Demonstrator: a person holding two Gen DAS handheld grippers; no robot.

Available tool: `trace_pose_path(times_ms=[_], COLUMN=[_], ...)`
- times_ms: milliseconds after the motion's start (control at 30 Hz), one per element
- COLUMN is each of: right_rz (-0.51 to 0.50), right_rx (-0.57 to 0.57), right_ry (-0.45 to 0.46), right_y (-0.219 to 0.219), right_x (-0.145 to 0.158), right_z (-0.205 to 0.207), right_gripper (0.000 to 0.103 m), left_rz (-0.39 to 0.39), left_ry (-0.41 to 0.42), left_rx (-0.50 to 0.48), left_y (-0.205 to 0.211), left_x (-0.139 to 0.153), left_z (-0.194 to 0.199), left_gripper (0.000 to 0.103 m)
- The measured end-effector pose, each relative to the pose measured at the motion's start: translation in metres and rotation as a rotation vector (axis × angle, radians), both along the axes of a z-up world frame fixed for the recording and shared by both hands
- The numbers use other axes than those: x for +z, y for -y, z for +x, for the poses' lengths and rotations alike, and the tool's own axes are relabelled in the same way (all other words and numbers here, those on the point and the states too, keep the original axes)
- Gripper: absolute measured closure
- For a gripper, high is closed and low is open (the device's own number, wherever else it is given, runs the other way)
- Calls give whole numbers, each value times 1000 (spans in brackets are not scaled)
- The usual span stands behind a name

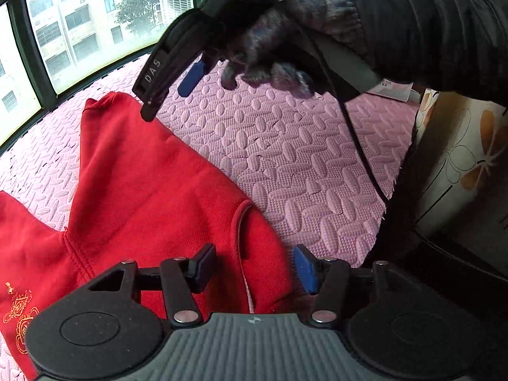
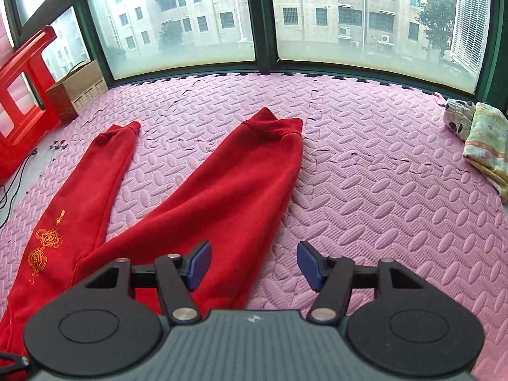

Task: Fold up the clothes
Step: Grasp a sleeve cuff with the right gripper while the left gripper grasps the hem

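Observation:
Red trousers (image 2: 222, 190) with gold embroidery (image 2: 44, 247) lie flat on the pink foam mat (image 2: 365, 174), legs spread apart and pointing at the window. In the left wrist view the trousers (image 1: 143, 190) show a pocket edge near the waist. My left gripper (image 1: 254, 268) is open and empty, just above the waist end. My right gripper (image 2: 254, 265) is open and empty, over the right leg's outer edge. The right gripper also shows in the left wrist view (image 1: 171, 85), held high by a gloved hand (image 1: 270, 44), blue pads apart.
Large windows (image 2: 190, 16) border the mat's far edge. A cardboard box (image 2: 79, 92) and a red plastic stool (image 2: 22, 95) stand at the left. Folded patterned cloths (image 2: 479, 139) lie at the right. A floral-covered piece of furniture (image 1: 460, 165) stands beside the mat.

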State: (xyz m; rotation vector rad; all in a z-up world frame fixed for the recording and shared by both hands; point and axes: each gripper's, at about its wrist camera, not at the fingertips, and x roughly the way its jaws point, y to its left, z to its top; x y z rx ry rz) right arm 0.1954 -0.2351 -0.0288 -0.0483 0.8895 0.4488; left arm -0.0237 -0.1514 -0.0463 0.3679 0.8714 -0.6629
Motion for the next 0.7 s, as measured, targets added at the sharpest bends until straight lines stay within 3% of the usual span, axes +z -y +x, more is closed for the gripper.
trace_pose_path(times_ms=[200,500,600,700], right_rz=[55,91,94,97], right_rx=[-96,-185,-213,-239], right_ry=[-40,-73,-74,-63], right_y=[1,-9,-13,-17], right_x=[-18,-43,-45,-39], right_z=[64,122,128,128], right_gripper=[48,66,87,94], left_rz=[-68,-272,-322,-367], left_ry=[-43,-70,-62,-58], left_rx=[30,120,162,204], left_y=[-14,-59,-74,-89], left_x=[5,41,50,55], left_z=[15,24,24,21], left_gripper=[85,90,90,91])
